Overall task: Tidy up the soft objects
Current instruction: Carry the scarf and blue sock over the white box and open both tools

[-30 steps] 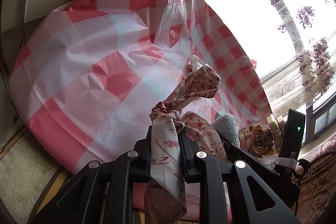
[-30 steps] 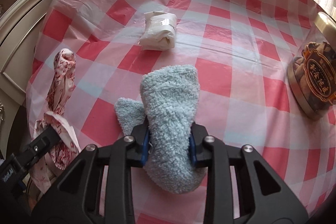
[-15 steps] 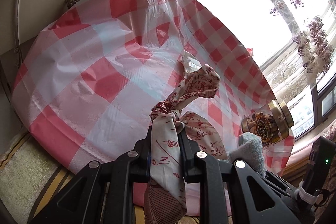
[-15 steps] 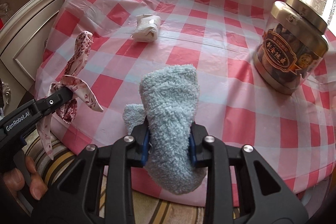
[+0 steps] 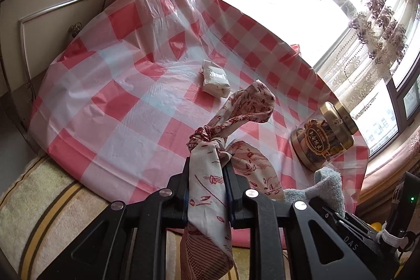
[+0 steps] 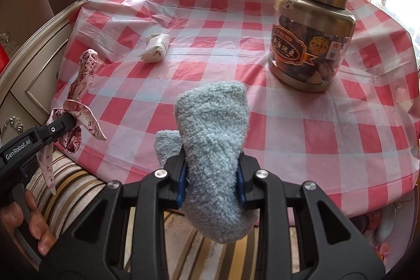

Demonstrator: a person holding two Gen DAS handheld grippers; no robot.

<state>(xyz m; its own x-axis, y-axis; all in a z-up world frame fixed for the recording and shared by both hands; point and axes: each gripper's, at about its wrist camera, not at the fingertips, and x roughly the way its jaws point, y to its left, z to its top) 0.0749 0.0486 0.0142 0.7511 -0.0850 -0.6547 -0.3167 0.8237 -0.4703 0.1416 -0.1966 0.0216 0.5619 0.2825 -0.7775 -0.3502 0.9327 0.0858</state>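
- Left wrist view: your left gripper (image 5: 207,183) has its jaws clamped on the knotted patterned scarf (image 5: 231,122); the scarf's lower tail runs behind the fingers and out of frame.
- Your right gripper (image 6: 212,175) is closed around one fluffy blue sock (image 6: 214,127), held over the near edge of the checked tablecloth (image 6: 315,138); the sock's bottom end hangs below the fingers.
- Count on the cloth: one white folded bundle (image 6: 155,50), lying well apart from one jar (image 6: 309,43).
- That jar has a gold lid and a dark label; its brownish contents are hard to make out.
- Your left hand (image 6: 31,225) is partly cut off at the frame edge.
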